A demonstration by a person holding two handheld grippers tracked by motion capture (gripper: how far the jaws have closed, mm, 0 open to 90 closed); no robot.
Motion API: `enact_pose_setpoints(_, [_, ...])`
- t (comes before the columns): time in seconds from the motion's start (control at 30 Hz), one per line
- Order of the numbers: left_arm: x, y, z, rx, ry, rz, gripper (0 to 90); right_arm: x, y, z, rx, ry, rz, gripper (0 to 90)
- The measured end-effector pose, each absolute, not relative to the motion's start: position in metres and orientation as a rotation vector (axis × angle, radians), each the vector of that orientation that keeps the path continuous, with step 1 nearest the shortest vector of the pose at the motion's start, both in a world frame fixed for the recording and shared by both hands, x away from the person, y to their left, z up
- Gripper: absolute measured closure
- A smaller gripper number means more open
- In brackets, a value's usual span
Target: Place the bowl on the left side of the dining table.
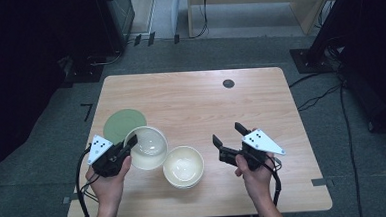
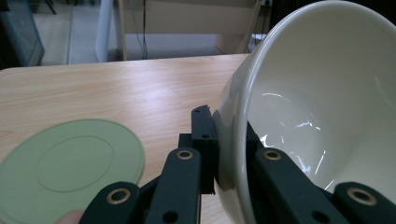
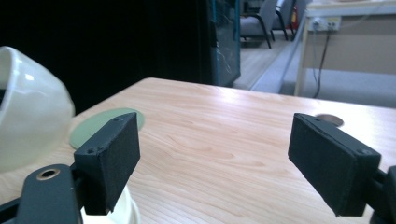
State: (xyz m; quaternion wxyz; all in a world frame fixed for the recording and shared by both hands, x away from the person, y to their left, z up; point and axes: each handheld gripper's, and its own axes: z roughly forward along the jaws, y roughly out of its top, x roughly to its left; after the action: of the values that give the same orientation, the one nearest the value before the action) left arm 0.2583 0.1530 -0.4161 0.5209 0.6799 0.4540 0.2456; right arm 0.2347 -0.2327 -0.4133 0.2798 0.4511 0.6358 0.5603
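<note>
The left gripper [image 1: 128,146] pinches the lifted bowl's [image 1: 148,147] rim (right gripper [image 1: 229,137] wide open, empty), apparently bound for the green mat [image 1: 120,123].

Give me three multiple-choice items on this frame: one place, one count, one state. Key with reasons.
1. Where does the green mat lie?
A. on the table's left side, behind the held bowl
B. by the round hole at the far edge
C. under the right tongs

2. How many bowls show?
A. one
B. two
C. three

3. How do the right tongs stand?
A. shut on a bowl rim
B. shut on the mat
C. open, nothing between the jaws

Key:
1 A: in the high view the mat lies on the left, just beyond the bowl that the left tongs hold.
2 B: one bowl tilted in the left tongs, a second bowl resting on the table.
3 C: the right gripper view shows its jaws wide apart over bare wood.
</note>
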Motion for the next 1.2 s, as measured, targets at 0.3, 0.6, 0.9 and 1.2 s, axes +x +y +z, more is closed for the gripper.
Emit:
enact_pose_setpoints(0.3, [0.263, 0.169, -0.419, 1.6, 1.138, 0.607, 84.7, 0.244, -0.259, -0.429, 1.297, 1.672, 1.419, 16.8])
enact_pose_setpoints(0.6, [0.268, 0.182, -0.422, 1.574, 1.179, 0.619, 84.7, 0.247, -0.283, -0.442, 1.357, 1.632, 1.345, 17.0])
enact_pose_setpoints(0.9, [0.275, 0.198, -0.423, 1.537, 1.233, 0.642, 84.7, 0.246, -0.306, -0.455, 1.418, 1.61, 1.293, 17.3])
enact_pose_setpoints(1.2, [0.284, 0.207, -0.426, 1.525, 1.27, 0.663, 84.8, 0.24, -0.328, -0.469, 1.448, 1.617, 1.228, 17.4])
